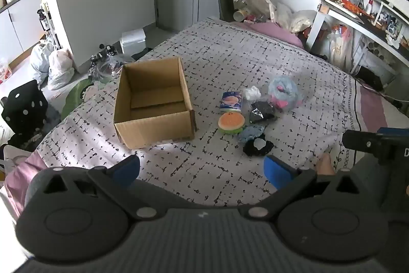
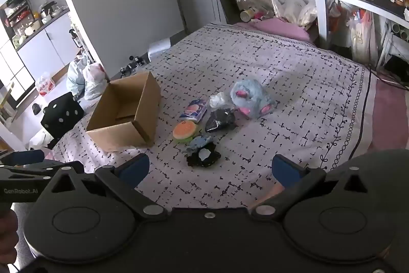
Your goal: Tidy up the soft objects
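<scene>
A: What sits at the left of the bed [image 1: 230, 47]?
B: An open cardboard box [image 1: 153, 101], left of centre, near the bed's left edge; bare patterned cover runs between it and the lower frame.
A: And the soft things?
B: Clustered just right of the box: burger cushion [image 1: 230, 122], tissue pack [image 1: 231, 101], black scrunchie [image 1: 257, 147], blue plush [image 2: 251, 99] furthest right.
A: The grippers?
B: Left hand-held gripper [image 1: 202, 169] and right hand-held gripper [image 2: 211, 170] are both spread wide, holding nothing, below the cluster and apart from it.
</scene>
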Tool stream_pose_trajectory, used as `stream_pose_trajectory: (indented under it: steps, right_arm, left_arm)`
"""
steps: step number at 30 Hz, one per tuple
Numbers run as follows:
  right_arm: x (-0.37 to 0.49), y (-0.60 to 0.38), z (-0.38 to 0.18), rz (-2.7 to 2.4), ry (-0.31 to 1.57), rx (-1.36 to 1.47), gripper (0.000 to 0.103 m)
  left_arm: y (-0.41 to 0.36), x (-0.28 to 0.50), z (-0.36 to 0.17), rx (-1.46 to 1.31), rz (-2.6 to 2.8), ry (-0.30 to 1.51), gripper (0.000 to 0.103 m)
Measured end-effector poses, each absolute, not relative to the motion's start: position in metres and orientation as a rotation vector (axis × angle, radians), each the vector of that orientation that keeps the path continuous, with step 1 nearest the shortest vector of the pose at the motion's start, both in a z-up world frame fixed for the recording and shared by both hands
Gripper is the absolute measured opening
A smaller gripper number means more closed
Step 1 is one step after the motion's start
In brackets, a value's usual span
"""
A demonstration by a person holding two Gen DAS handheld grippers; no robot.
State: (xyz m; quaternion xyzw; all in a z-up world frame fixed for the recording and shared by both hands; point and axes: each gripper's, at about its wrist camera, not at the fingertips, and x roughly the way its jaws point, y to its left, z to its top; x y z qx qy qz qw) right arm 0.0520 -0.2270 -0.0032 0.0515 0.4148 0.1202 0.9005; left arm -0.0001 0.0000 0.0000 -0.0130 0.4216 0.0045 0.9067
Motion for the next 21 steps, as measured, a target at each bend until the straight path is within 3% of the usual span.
stream_pose_trajectory:
  steps: [21]
  right_arm:
    - [0.042, -0.226, 0.015, 0.232, 0.819, 0.068, 0.103]
  left_arm:
    - [0.002, -0.003, 0.01, -0.058, -0.006, 0.846, 0.102]
